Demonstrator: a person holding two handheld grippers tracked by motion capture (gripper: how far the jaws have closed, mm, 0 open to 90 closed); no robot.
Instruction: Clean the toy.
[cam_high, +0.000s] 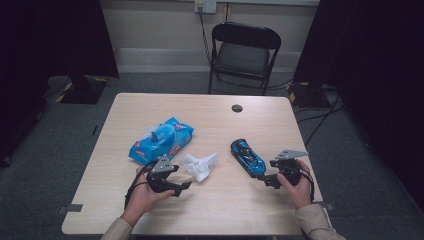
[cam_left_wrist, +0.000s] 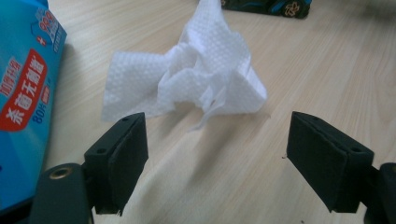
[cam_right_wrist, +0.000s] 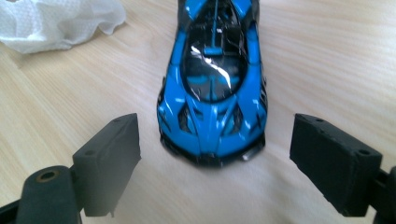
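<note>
A crumpled white wipe (cam_high: 200, 165) (cam_left_wrist: 196, 79) lies on the wooden table (cam_high: 220, 125), just right of a blue wet-wipe pack (cam_high: 161, 140) (cam_left_wrist: 23, 98). My left gripper (cam_high: 182, 187) (cam_left_wrist: 217, 161) is open, its jaws wide apart just short of the wipe. A blue and black toy car (cam_high: 248, 157) (cam_right_wrist: 214, 84) rests on the table at the right. My right gripper (cam_high: 267, 179) (cam_right_wrist: 215, 172) is open at one end of the car, nothing between its jaws. A corner of the wipe (cam_right_wrist: 56, 23) lies at the top left of the right gripper view.
A black folding chair (cam_high: 242, 52) stands beyond the far edge of the table. A small dark round grommet (cam_high: 237, 108) sits near the table's far edge. Dark curtains hang at both sides, and cables run on the floor at the right.
</note>
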